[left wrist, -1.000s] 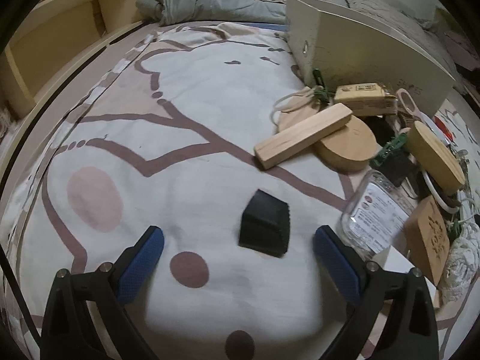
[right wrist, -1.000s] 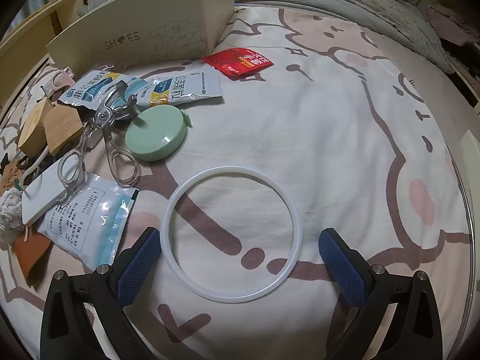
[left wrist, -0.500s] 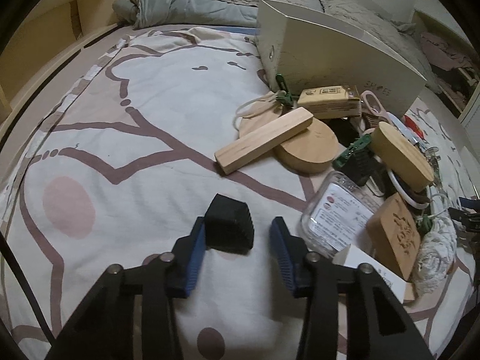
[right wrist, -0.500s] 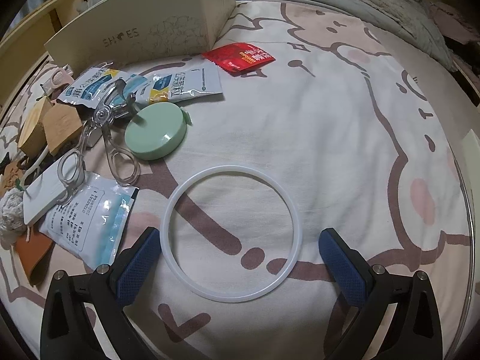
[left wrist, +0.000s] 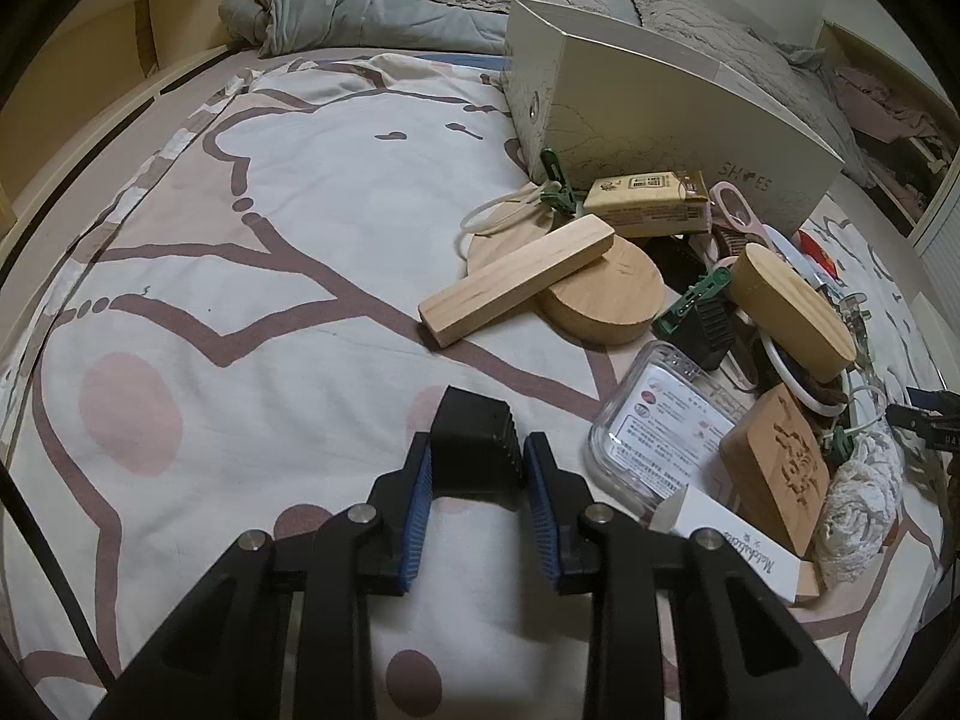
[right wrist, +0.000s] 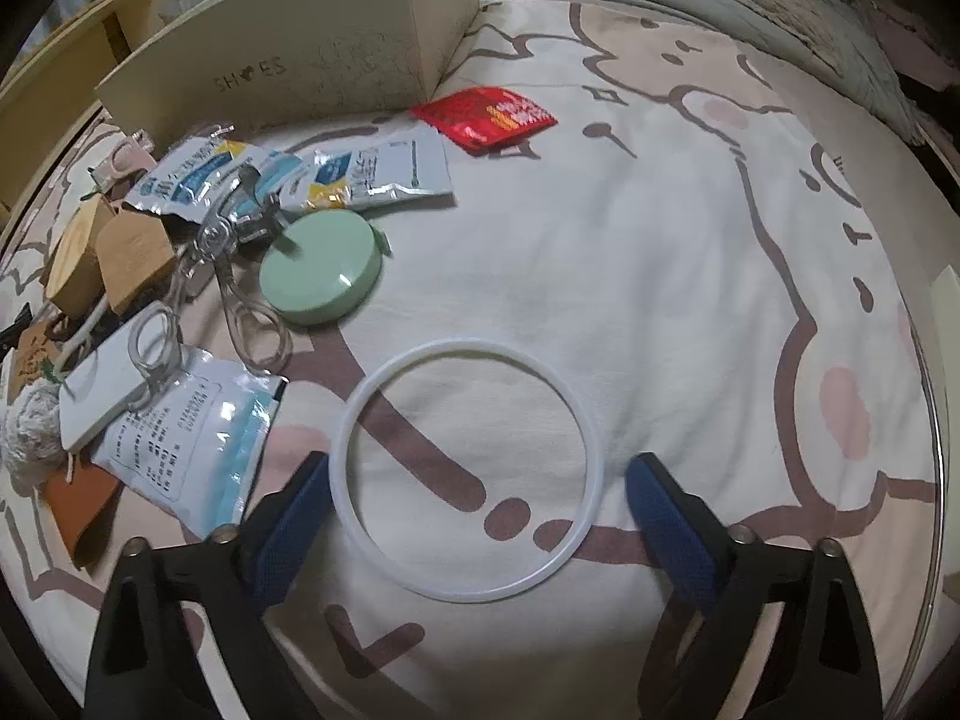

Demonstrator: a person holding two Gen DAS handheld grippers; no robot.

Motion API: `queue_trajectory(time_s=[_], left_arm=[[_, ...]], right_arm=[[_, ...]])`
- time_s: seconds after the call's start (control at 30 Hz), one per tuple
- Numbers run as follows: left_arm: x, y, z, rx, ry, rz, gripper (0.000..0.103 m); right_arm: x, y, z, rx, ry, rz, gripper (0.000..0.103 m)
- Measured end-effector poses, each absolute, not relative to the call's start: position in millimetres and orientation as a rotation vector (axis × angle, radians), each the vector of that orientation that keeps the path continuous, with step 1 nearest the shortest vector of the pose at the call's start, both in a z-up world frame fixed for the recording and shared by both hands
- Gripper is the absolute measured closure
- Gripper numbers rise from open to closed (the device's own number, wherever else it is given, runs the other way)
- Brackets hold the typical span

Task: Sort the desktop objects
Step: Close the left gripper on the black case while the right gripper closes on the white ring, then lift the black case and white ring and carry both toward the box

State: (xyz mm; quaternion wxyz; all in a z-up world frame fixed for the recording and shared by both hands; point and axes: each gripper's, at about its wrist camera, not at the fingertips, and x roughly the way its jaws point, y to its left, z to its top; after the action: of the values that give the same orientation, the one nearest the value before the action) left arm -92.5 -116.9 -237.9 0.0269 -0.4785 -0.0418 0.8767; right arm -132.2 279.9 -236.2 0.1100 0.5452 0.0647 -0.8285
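Block point(left wrist: 475, 441) between left claw point(left wrist: 478, 468) pads

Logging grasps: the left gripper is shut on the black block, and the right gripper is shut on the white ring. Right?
Half right. The right wrist view shows the right gripper open, its pads astride the white ring, jaws just closing. The left gripper is shut on the black block.

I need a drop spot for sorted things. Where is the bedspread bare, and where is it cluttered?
Bare: the wide stretch left of the wooden block and shoe box, toward the shelf; also the stretch right of the white ring and red packet. Crowded: the pile between them, around the wooden discs, glass box, packets and green case.
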Motion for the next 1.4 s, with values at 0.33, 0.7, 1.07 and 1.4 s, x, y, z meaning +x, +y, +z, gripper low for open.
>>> queue_trajectory(time_s=[0.33,0.7,1.07,1.4], left_arm=[[-93,-116,-238,-1.477,-0.132,2.708,0.073],[-94,-109,-231,-1.445,-0.118,2.703,0.073],[-97,-108,-217,-1.396,-0.129,2.73,0.073],[-100,-102,-197,-1.33,-0.145,2.752,0.073]], right_arm=[[-132,273,-233,1.598,0.192,-2.432,0.018],[-143,280,-222,1.555,0.181,-2.447,0.018],[-142,260,-201,1.484,0.164,-2.445,0.018],[-143,234,-182,1.422,0.171,-2.428,0.018]])
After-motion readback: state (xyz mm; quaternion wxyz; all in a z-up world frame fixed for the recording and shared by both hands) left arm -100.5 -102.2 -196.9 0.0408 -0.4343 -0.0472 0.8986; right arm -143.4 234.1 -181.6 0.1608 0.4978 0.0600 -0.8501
